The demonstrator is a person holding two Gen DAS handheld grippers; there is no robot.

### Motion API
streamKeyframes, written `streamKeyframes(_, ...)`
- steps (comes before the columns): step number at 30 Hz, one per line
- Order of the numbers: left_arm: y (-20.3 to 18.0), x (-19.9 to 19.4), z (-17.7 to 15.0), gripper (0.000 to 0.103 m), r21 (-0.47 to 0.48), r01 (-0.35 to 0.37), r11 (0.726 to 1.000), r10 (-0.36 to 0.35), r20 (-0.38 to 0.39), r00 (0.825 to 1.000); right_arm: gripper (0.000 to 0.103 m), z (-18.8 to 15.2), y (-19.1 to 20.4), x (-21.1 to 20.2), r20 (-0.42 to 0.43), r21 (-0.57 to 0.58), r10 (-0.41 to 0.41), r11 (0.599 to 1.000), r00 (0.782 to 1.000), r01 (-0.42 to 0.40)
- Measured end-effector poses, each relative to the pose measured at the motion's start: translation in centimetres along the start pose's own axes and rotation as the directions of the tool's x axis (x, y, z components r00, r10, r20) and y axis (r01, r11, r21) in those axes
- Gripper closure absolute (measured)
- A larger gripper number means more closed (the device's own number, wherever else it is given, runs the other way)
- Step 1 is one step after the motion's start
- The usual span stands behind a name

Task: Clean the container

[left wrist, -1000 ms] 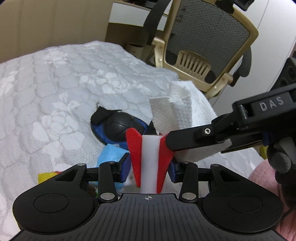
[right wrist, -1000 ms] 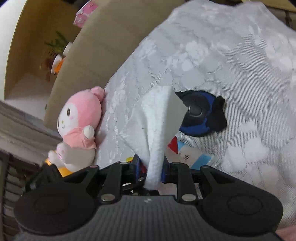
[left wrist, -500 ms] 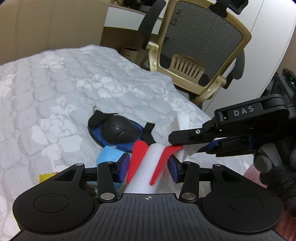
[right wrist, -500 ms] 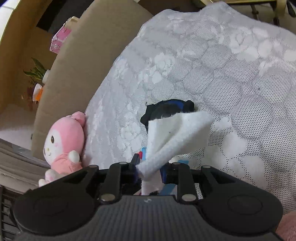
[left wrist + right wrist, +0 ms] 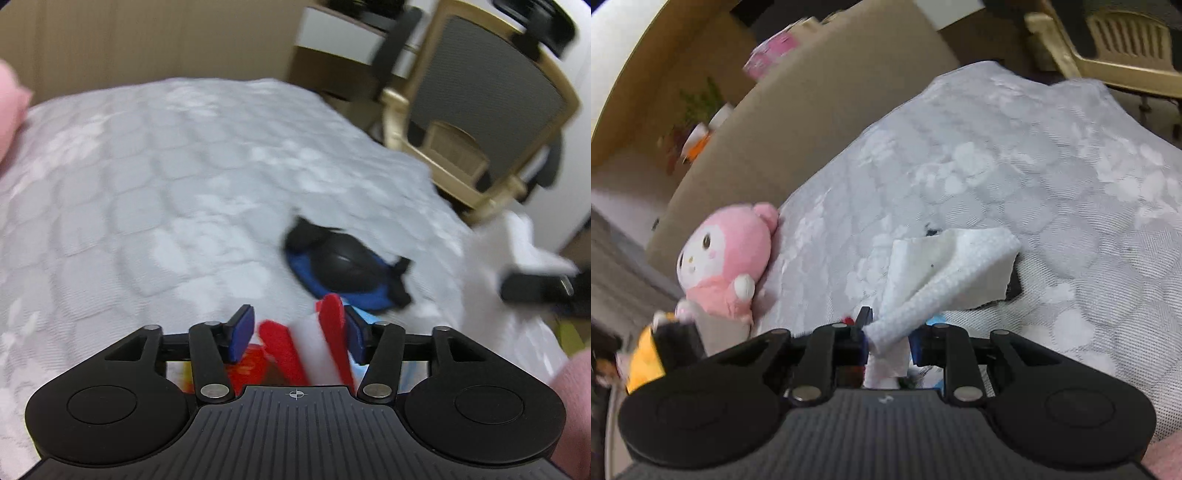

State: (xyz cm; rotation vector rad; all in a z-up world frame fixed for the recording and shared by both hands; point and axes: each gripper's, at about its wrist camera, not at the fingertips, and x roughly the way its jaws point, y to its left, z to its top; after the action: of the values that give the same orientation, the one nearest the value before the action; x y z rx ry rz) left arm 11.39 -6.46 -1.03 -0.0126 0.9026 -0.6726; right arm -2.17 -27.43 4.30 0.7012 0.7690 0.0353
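A red and white container [image 5: 314,347] stands tilted between the jaws of my left gripper [image 5: 299,325]. Those jaws are opening: the left blue pad [image 5: 242,332] is clear of the container, which leans by the right pad. My right gripper [image 5: 888,325] is shut on a crumpled white paper towel [image 5: 945,266]. In the left wrist view that right gripper [image 5: 532,286] and its paper towel [image 5: 517,240] sit blurred at the far right, away from the container.
A black and blue padded object [image 5: 343,266] lies on the white patterned bed cover [image 5: 147,184] just beyond the container. A pink plush toy [image 5: 727,258] leans by the beige headboard [image 5: 812,110]. A gold mesh chair [image 5: 480,92] stands past the bed.
My left gripper's jaws have spread apart from the container and the view has swung left. The right gripper drew the paper towel off the container and moved away to the right.
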Motion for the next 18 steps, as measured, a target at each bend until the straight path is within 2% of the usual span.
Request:
streamKeyframes(2,1.1,-0.5,0.3,0.038,-0.042,-0.018,0.999,0.019,0.015,1.000,0.079,-0.6,0.9,0.8,-0.035,-0.020,0.021,1.000,0.999,-0.022)
streamKeyframes(5,2.1,-1.2,0.4,0.038,-0.071,-0.033,0.997,0.036,0.033,0.999,0.079,-2.6,2.4,2.8,-0.135,-0.081,0.032,0.996,0.990,-0.044)
streamKeyframes(9,2.4,-0.9,0.5,0.038,-0.055,-0.076,0.996,0.077,0.026,0.997,0.079,-5.3,3.0,5.5,-0.227,-0.173,-0.050,0.985,0.973,0.010)
streamKeyframes(13,2.7,-0.5,0.4,0.037,-0.046,-0.103,0.994,0.104,0.008,0.995,0.079,-6.4,0.6,5.8,-0.292,-0.103,-0.077,0.994,0.953,0.049)
streamKeyframes(18,2.5,-0.5,0.5,0.037,-0.037,-0.112,0.993,0.113,0.008,0.994,0.079,-7.4,-2.1,4.7,-0.332,-0.077,-0.125,0.992,0.935,0.105)
